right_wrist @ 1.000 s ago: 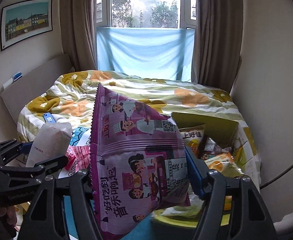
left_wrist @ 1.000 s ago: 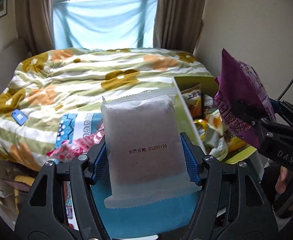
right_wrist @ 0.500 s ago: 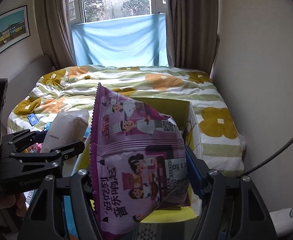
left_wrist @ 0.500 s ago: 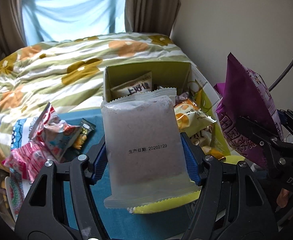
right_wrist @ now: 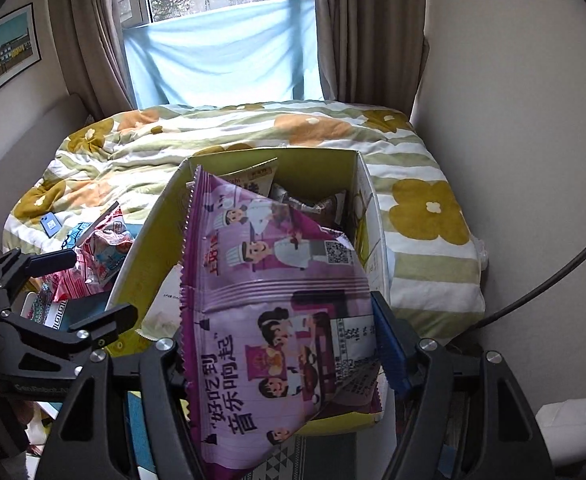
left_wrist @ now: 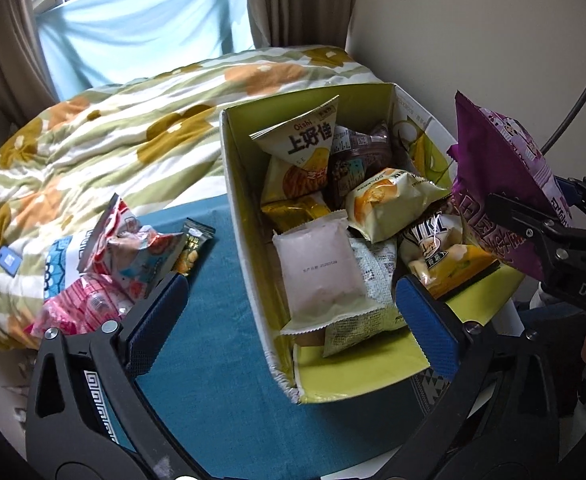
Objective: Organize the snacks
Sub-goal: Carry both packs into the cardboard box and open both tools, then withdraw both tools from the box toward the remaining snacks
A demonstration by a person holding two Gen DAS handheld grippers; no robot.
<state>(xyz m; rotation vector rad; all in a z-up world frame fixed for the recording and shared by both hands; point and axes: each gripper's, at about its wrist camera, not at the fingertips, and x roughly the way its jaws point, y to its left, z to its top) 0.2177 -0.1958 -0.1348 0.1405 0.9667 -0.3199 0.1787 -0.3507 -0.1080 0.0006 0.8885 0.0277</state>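
A pale pink snack packet (left_wrist: 319, 268) lies inside the yellow-green cardboard box (left_wrist: 233, 184), on top of other snack bags. My left gripper (left_wrist: 289, 304) hovers over the box's near end. Its jaws are opening wide, and the blue pads (left_wrist: 161, 320) stand well apart from the packet on both sides. My right gripper (right_wrist: 281, 344) is shut on a large purple snack bag (right_wrist: 269, 280), held upright over the near right of the box (right_wrist: 367, 208). In the left wrist view the purple bag (left_wrist: 501, 184) and the right gripper (left_wrist: 553, 236) show at the right edge.
Several loose snack packets (left_wrist: 129, 248) and a small dark packet (left_wrist: 193, 244) lie on the teal cloth (left_wrist: 213, 360) left of the box. A flowered quilt (left_wrist: 133, 128) covers the bed behind. A wall and a black cable (left_wrist: 573, 112) stand close on the right.
Both grippers swung right and down over the box. The left jaws sprang apart, and the pale packet dropped from them into the box. The purple bag stays in the right gripper.
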